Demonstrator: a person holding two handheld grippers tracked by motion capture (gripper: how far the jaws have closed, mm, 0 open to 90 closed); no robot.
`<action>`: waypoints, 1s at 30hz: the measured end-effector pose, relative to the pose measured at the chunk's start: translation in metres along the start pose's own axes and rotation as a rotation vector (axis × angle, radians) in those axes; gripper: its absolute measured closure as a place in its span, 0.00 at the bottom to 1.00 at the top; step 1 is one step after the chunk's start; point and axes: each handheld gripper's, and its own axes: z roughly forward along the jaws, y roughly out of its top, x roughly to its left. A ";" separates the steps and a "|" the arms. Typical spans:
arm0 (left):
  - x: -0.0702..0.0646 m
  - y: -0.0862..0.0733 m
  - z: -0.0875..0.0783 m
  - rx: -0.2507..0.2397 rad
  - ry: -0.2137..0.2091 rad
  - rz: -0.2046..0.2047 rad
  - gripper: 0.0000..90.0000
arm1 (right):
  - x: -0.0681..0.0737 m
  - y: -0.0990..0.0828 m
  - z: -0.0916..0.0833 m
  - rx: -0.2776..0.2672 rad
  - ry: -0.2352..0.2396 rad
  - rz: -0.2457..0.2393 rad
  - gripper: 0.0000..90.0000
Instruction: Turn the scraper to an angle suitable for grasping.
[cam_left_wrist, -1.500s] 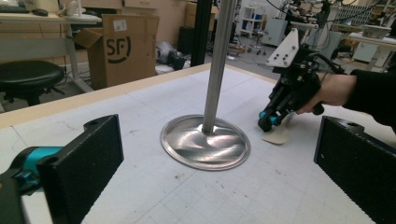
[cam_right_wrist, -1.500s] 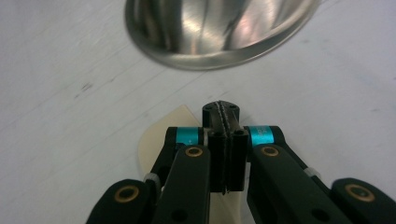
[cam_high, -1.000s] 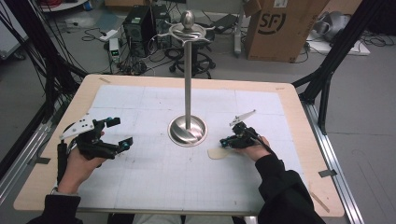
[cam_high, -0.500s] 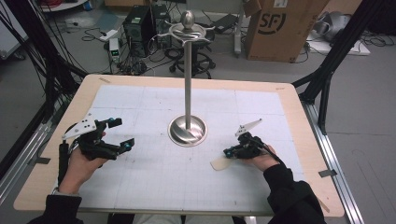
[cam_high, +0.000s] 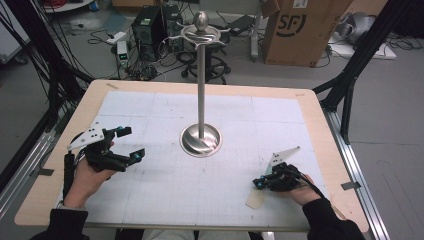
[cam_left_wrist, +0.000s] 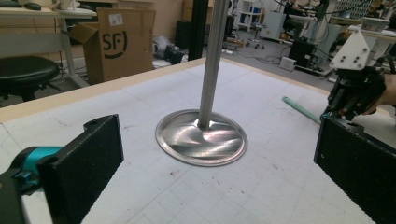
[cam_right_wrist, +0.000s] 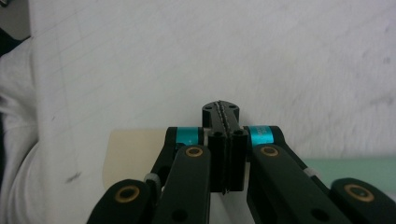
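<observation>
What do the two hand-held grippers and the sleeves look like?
Both are black linkage frames with teal accents. The left hand-held gripper has a grey three-cornered plate with dark holes and flat textured black pads. The right hand-held gripper shows brass-coloured pivots. Sleeves are dark.

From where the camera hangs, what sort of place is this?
Probably a lab or workshop: a gridded table inside a black frame, computers and loose cables on the floor, and a cardboard box behind.

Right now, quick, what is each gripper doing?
Left gripper: open, holding nothing, beside the shiny metal stand.
Right gripper: shut on a cream and pale green flat spatula.
</observation>
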 end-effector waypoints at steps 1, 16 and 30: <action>0.000 0.000 0.001 0.001 -0.001 0.002 0.02 | 0.001 -0.004 -0.003 -0.007 0.000 0.001 1.00; 0.000 0.001 0.001 -0.010 0.001 0.000 0.02 | -0.020 -0.035 -0.049 -0.105 -0.197 0.101 1.00; -0.001 0.000 0.003 0.002 -0.002 0.007 0.02 | -0.030 -0.024 -0.026 -0.111 -0.220 0.100 1.00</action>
